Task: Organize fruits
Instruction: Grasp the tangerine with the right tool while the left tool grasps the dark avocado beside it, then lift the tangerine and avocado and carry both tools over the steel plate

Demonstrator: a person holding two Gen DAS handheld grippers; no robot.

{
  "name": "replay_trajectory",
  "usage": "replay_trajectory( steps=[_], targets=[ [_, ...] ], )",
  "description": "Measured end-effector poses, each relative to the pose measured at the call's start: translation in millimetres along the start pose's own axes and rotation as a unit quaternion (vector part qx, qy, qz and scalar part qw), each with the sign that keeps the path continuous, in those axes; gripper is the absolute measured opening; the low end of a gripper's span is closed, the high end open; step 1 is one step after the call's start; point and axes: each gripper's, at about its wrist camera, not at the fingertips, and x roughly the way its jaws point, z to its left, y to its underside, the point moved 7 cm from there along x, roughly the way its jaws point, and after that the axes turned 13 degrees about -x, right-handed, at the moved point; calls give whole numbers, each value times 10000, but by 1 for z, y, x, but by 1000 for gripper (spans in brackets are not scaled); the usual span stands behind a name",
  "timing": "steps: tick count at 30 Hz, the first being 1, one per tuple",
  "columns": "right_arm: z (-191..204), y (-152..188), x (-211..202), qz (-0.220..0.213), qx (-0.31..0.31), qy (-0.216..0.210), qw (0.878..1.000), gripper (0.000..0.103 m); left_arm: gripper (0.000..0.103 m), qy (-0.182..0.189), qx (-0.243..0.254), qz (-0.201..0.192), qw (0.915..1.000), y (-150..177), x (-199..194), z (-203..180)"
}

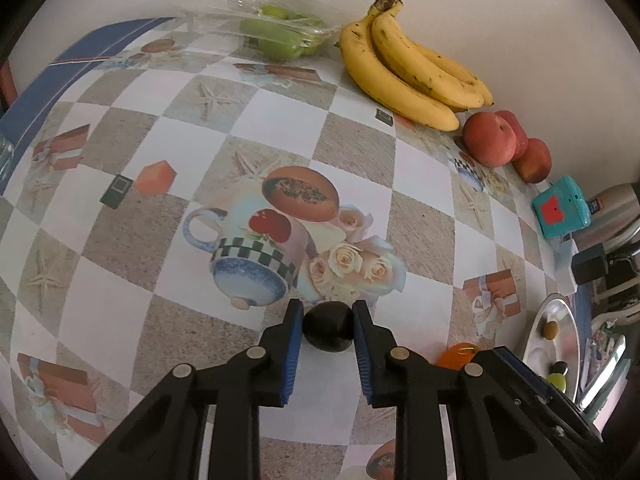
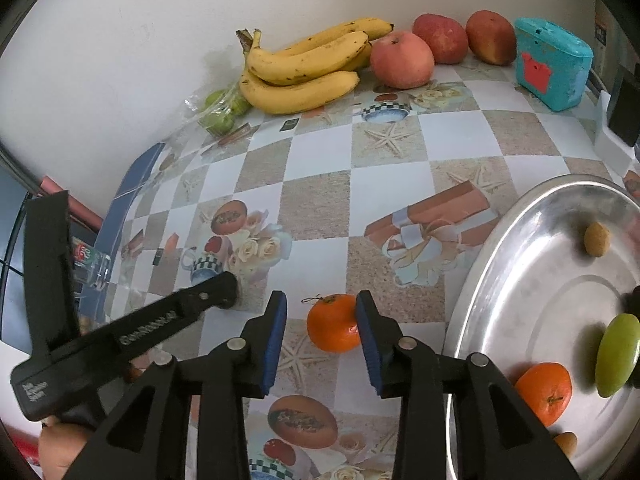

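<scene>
Left wrist view: my left gripper [image 1: 328, 316] is pitched steeply down at the table [image 1: 256, 120], and its blue pads are pinched on a dark round fruit [image 1: 329, 330] sitting on the checked cloth. Both pads touch its sides. What kind of fruit it is I can't say; it reads almost black, maybe a plum. Behind my right finger an orange [image 1: 458, 354] peeks out, mostly hidden by the black frame of the other tool. At the far edge by the wall lie the bananas [image 1: 412, 68], then red apples [image 1: 490, 140], and a clear bag of green fruit [image 1: 280, 34]. The metal tray [image 1: 560, 316] is cut off at the right rim.

Right wrist view: my right gripper [image 2: 322, 322] also tilts down, jaws spread a little around that orange [image 2: 334, 328]. The right pad is touching its side; the left pad stands clear with a gap. The left tool's black arm crosses the lower left, its tip down on the cloth, so the dark fruit is hidden. In the tray [image 2: 500, 240] at right I see a second orange [image 2: 546, 394], a green fruit [image 2: 616, 354] and a small brown fruit [image 2: 597, 239]; the tray's far side runs out of frame.
</scene>
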Motion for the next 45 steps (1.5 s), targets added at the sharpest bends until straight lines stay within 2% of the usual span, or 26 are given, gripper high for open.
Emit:
replay_trajectory(
  steps=[11,17,23,32,45],
  targets=[
    [-10,8,8,254,-335,578,9974,37,26,-30,-16,-4,10000,-2,-3,1],
    [-10,13,13,360,-330,529,9974,37,26,-37,-13,19,10000,-2,-3,1],
    [-6,16,13,438,-368,492,9971,37,26,-238,2,162,9996,2,-3,6],
    [-1,19,7,518,-486,574,9958,36,26,-284,82,127,9995,4,-14,3],
    [16,16,-33,181,-640,614,9959,36,27,-73,215,-127,9997,9,-47,-12]
  ],
)
